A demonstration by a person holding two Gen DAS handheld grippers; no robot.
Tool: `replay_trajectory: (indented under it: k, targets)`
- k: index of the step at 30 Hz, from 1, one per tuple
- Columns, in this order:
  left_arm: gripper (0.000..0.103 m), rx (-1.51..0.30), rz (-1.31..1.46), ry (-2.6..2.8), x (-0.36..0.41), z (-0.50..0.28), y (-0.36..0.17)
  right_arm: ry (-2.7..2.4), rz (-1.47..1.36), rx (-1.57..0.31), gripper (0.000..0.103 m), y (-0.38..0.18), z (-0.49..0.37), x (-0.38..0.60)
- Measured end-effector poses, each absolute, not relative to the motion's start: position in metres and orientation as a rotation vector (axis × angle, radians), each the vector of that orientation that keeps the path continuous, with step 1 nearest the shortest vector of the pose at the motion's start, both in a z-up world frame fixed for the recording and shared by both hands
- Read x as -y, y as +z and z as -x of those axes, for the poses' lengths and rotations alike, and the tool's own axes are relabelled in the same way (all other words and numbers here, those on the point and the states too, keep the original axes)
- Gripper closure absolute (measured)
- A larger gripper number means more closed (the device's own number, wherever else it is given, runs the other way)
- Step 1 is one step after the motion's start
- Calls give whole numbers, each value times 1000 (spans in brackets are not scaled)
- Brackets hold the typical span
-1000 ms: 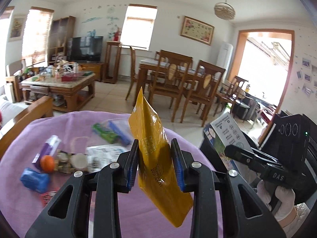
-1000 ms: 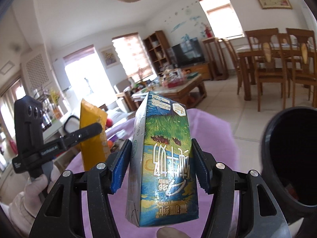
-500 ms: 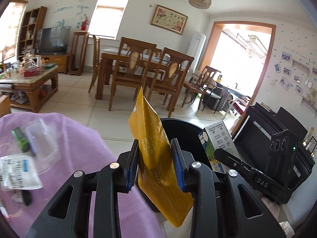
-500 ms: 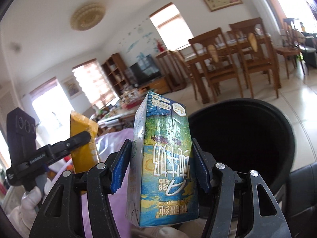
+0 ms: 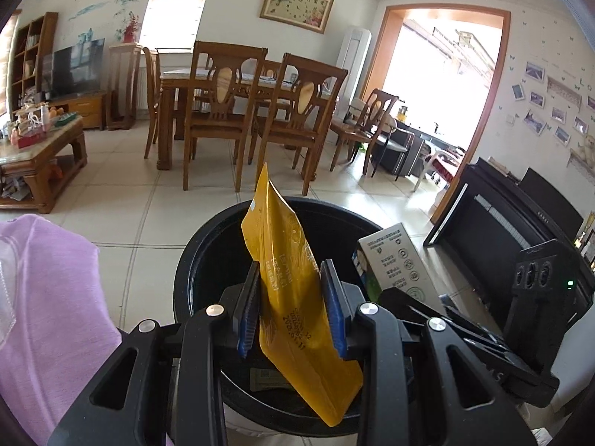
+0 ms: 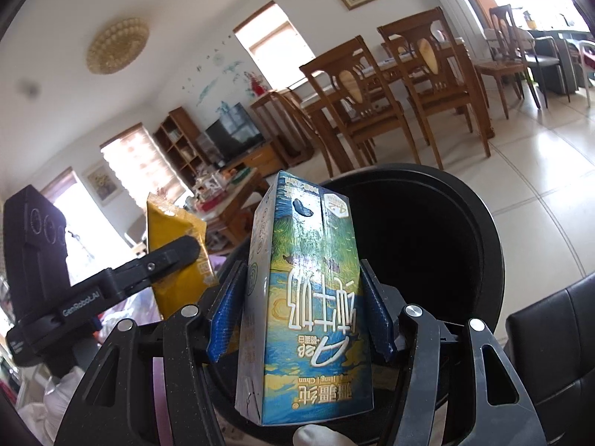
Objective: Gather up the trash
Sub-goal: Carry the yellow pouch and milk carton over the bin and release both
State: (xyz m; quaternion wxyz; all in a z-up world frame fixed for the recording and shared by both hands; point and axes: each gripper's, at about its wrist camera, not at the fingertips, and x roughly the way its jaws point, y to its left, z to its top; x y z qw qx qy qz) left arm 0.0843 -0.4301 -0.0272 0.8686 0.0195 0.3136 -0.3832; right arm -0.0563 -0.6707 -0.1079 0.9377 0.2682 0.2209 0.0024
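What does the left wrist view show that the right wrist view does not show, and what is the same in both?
Only the left wrist view shows the purple cloth, the black piano and some packaging at the bottom of the bin.

Only the right wrist view shows the painted front of the milk carton, with its print upside down, and the round ceiling lamp.

Both show the black bin, the left tongs shut on the yellow pouch, and the right tongs shut on the carton over the bin.
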Motion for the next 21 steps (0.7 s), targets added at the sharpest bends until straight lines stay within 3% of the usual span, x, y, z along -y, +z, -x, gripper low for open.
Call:
replay_trajectory:
  k: [21]
  targets:
    - [68, -710, -101, -755, 441, -94, -45, -36, -423, -454, 43, -115, 46, 650]
